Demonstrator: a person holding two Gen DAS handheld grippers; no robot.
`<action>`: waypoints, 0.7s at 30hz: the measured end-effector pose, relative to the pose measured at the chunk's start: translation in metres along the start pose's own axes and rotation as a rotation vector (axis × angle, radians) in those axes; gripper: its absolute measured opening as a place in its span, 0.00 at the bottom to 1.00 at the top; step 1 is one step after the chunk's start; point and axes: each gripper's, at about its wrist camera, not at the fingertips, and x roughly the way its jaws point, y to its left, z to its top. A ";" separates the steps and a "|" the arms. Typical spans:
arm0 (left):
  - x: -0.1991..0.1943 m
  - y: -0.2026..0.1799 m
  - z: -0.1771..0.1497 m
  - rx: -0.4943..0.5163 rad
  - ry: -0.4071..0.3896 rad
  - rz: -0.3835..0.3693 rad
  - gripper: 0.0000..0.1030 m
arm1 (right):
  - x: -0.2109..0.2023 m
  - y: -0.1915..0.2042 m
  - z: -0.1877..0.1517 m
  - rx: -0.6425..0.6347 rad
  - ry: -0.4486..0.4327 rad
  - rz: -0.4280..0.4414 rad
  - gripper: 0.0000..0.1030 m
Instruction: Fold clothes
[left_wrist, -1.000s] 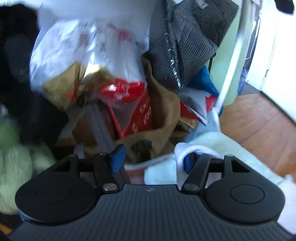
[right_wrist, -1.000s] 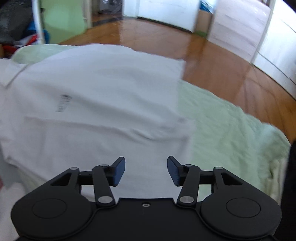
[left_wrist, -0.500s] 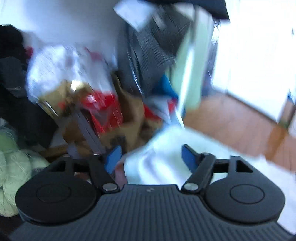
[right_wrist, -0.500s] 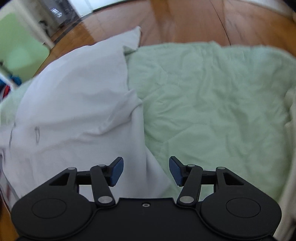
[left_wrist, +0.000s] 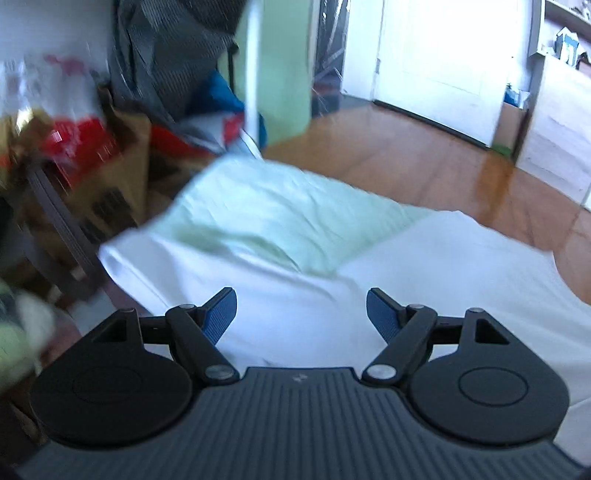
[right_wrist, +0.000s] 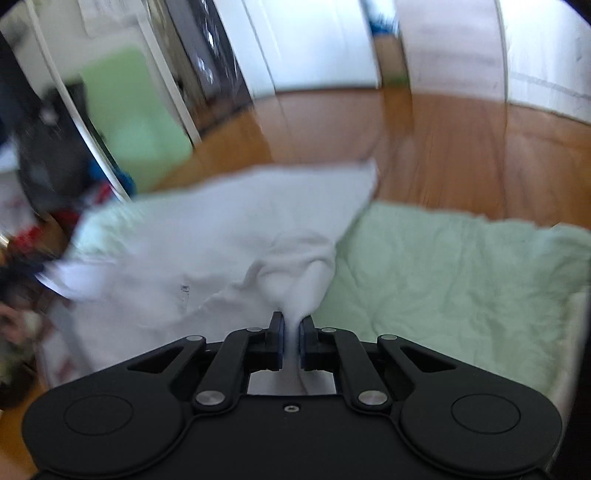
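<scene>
Jaws: our right gripper (right_wrist: 291, 338) pinches the white shirt (right_wrist: 221, 236); our left gripper (left_wrist: 301, 312) gapes empty. We judge a fold underway, needing a flat carry over the green blanket (right_wrist: 461, 280)

Both handheld grippers share one build — a matte black body with two round, disc-like lobes at 8 and 4 o'clock, each stamped with a shallow circle. The left gripper (left_wrist: 301, 308) has a ribbed charcoal housing, a tiny pale mark at its top centre, and blue pads on its fingers (left_wrist: 221, 314). The right gripper (right_wrist: 291, 338) has a smooth black housing with one small screw at centre — silver pivot pins dot the linkage bars on both.
</scene>
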 end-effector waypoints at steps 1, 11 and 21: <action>-0.001 -0.001 -0.004 -0.005 0.017 -0.014 0.75 | -0.023 0.007 -0.004 -0.009 -0.006 -0.014 0.08; 0.016 0.002 -0.057 -0.032 0.276 -0.003 0.75 | 0.037 -0.031 -0.086 -0.037 0.368 -0.412 0.09; 0.011 -0.045 -0.054 0.094 0.273 -0.170 0.75 | 0.030 0.022 -0.058 -0.163 0.176 -0.236 0.42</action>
